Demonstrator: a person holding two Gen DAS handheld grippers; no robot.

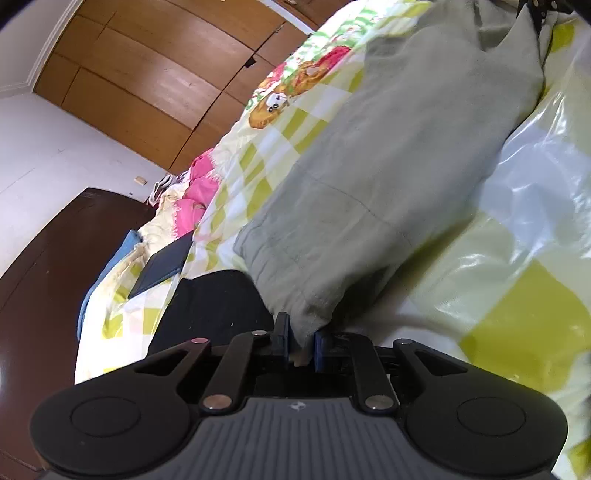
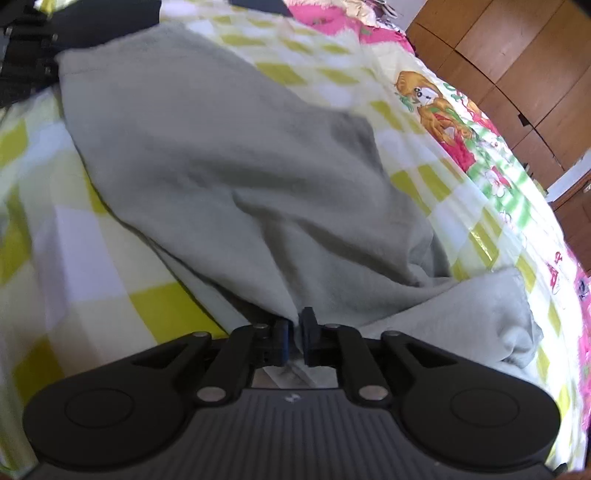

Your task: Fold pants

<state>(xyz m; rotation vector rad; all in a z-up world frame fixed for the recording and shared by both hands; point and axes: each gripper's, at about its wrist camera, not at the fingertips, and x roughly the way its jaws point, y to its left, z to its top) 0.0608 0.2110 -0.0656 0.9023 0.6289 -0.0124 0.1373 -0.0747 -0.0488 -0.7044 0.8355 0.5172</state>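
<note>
Grey-green pants (image 1: pixel 399 155) lie stretched over a bed with a yellow-green checked cover (image 1: pixel 517 295). My left gripper (image 1: pixel 301 339) is shut on one corner of the pants, at the hemmed end. In the right wrist view the pants (image 2: pixel 229 158) run away from me, and my right gripper (image 2: pixel 294 336) is shut on a bunched fold of them at the opposite end. The other gripper shows as a black shape at the far end of the pants in each view (image 1: pixel 539 11) (image 2: pixel 22 40). The cloth hangs lifted between both grippers.
A black garment (image 1: pixel 214 306) lies under the left gripper. A dark flat book or tablet (image 1: pixel 162 266), pink bedding (image 1: pixel 195 192) and a blue cloth (image 1: pixel 110 266) lie near the bed's far side. Wooden wardrobes (image 1: pixel 166 66) and a dark headboard (image 1: pixel 44 277) stand beyond.
</note>
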